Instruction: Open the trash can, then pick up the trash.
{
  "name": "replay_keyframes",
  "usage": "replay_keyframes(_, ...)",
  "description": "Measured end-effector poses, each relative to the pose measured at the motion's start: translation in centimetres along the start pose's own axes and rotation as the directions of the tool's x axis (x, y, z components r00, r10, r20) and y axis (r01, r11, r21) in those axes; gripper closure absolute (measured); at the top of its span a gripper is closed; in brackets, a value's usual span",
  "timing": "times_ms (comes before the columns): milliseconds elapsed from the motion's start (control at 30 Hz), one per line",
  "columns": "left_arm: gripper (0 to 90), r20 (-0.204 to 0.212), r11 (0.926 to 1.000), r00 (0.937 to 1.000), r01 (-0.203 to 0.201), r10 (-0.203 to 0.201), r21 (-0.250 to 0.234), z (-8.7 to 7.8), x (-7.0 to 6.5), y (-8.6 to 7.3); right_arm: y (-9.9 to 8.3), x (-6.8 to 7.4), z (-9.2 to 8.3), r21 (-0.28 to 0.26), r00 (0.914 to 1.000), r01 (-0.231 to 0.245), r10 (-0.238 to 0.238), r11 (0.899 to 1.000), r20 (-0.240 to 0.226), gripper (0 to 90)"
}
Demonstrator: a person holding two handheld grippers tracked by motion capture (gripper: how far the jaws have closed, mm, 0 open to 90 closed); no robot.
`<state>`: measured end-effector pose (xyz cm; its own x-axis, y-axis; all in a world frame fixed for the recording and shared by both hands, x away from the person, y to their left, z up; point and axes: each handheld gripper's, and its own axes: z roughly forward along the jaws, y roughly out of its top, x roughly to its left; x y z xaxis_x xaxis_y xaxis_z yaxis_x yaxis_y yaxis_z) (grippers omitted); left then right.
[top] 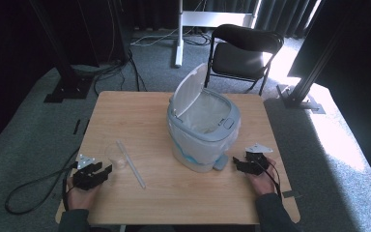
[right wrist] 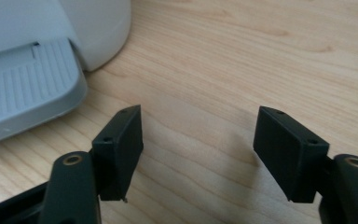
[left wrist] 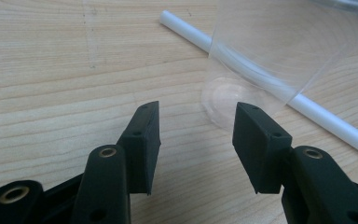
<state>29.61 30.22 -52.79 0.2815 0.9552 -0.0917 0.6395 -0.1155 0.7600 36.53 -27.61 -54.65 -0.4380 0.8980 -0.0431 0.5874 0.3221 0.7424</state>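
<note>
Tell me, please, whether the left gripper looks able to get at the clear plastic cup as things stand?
Probably yes. The left gripper is open and the cup lies on its side just ahead of it, with bare table between. The white straw lies behind the cup, not in the way.

Lab or recording studio. Black curtains point(top: 149, 12) at 12 o'clock, metal rig posts point(top: 314, 72) at 2 and 10, floor cables point(top: 111, 70), grey carpet point(top: 24, 125), folding chair point(top: 244, 53) beyond wooden table point(top: 183, 193).

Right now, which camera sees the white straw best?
The left gripper view: the white straw lies close and sharp on the table, running partly behind the clear plastic cup. The high view shows its whole length, but small. The right gripper view faces the bin's pedal.
</note>
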Motion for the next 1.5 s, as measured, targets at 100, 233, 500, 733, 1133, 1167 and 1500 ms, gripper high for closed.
replay_keyframes(100, 51.1, -0.003, 1.0000, 1.0000, 0.000, 0.000, -0.002, -0.1, 0.0, 0.0, -0.1, -0.3, 0.1, -0.007, 0.9998, -0.021, 0.021, 1.000, -0.005, 31.5)
replay_keyframes(233, 50.8, 0.005, 1.0000, 1.0000, 0.008, -0.008, -0.004, -0.1, 0.0, 0.0, -0.1, -0.3, 0.1, -0.004, 0.9995, -0.029, 0.029, 1.000, -0.010, 31.3)
replay_keyframes(500, 50.3, 0.012, 0.9992, 0.9996, 0.025, -0.024, -0.030, -0.8, 0.2, 0.1, -0.1, -0.5, 0.1, -0.001, 0.9989, -0.041, 0.041, 0.999, -0.021, 31.1)
replay_keyframes(733, 49.8, 0.016, 0.9982, 0.9996, 0.024, -0.023, -0.055, -1.6, 0.1, 0.6, -0.1, -0.5, 0.1, 0.000, 0.9988, -0.044, 0.044, 0.999, -0.023, 30.7)
replay_keyframes(1133, 49.2, 0.024, 0.9903, 0.9983, 0.056, -0.053, -0.128, -4.0, 0.5, 1.6, -0.1, -0.5, 0.1, 0.001, 0.9986, -0.047, 0.047, 0.999, -0.025, 30.1)
replay_keyframes(1167, 49.2, 0.025, 0.9896, 0.9983, 0.055, -0.053, -0.133, -4.1, 0.4, 1.6, -0.1, -0.5, 0.1, 0.001, 0.9986, -0.047, 0.047, 0.999, -0.025, 30.2)
replay_keyframes(1500, 49.1, 0.024, 0.9833, 0.9994, 0.027, -0.023, -0.180, -5.8, 0.2, 3.0, -0.1, -0.5, 0.1, 0.001, 0.9985, -0.049, 0.049, 0.999, -0.024, 30.1)
